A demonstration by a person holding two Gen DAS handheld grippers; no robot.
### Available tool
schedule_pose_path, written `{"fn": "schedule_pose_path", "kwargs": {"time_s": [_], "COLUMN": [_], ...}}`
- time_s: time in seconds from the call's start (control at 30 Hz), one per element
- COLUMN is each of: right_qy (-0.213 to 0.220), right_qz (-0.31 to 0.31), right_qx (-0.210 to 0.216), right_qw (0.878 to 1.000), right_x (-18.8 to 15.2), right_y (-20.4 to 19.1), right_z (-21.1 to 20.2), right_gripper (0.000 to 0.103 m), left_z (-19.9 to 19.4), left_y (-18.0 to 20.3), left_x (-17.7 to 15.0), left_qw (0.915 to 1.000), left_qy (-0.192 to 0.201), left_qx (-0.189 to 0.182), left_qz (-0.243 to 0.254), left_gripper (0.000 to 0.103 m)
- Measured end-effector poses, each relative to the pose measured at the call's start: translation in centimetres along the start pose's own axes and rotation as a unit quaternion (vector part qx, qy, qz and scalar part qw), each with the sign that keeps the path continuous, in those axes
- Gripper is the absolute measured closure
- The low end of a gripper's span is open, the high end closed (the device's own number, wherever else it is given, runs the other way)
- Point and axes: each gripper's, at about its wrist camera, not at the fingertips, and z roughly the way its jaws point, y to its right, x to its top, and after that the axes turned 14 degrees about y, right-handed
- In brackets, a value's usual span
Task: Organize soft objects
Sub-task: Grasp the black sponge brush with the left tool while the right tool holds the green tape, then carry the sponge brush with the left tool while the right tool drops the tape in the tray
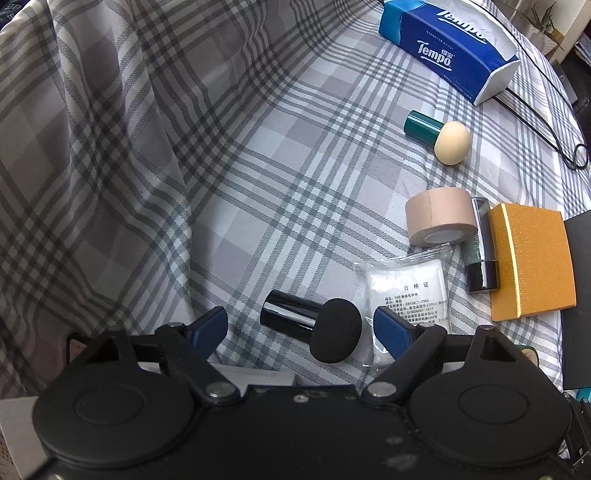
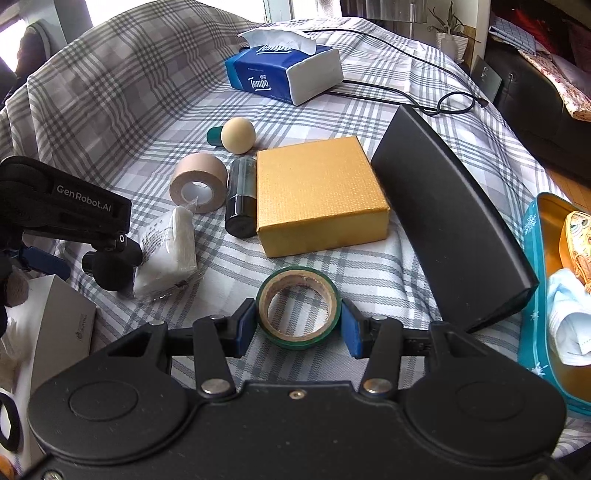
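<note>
Both wrist views are bright with daylight. In the right wrist view it enters from a blown-out window strip [image 2: 280, 7] at the top centre, and the white tissue [image 2: 280, 38] just below nearly washes out. Shadows on the grey plaid cloth [image 1: 258, 155] are soft and short. Glare streaks the glossy black cylinder [image 1: 288, 314] at lower centre of the left wrist view. Fisheye distortion bows the plaid lines and bends the long matte black case [image 2: 454, 229] at right. Focus is sharp centrally, softening toward the corners.

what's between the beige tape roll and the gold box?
A dark cylindrical bottle lies between the beige tape roll and the gold box, against the box's side. Clearest in the right wrist view.
</note>
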Motion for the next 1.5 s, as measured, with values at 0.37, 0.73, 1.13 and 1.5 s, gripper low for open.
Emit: {"fn": "schedule_pose_path", "kwargs": {"time_s": [0.37, 0.73, 1.13, 1.5], "right_qy": [0.000, 0.006, 0.025, 0.067], "right_qz": [0.002, 0.000, 0.053, 0.137], "right_qx": [0.000, 0.001, 0.016, -0.024], "right_qw": [1.000, 1.000, 0.998, 0.988], "right_x": [0.0, -0.1, -0.1, 0.9], "right_y": [0.1, 0.2, 2.0, 6.9], "right_z": [0.0, -0.1, -2.9, -10.4], "right_gripper": [0.054, 0.054, 0.054, 0.054], "left_z": [0.6, 0.6, -4.7, -8.9], "left_y": [0.0, 0.1, -0.4, 5.7], "left_x": [-0.1, -0.1, 0.4, -1.2], "left_qw": [1.0000, 0.9998, 0.9983, 0.9904], "left_qy": [-0.004, 0.003, 0.042, 0.073], "left_qx": [0.002, -0.017, -0.040, -0.097], "left_qz": [0.002, -0.005, -0.004, 0.066], "left_gripper": [0.030, 0.048, 0.048, 0.048]}}
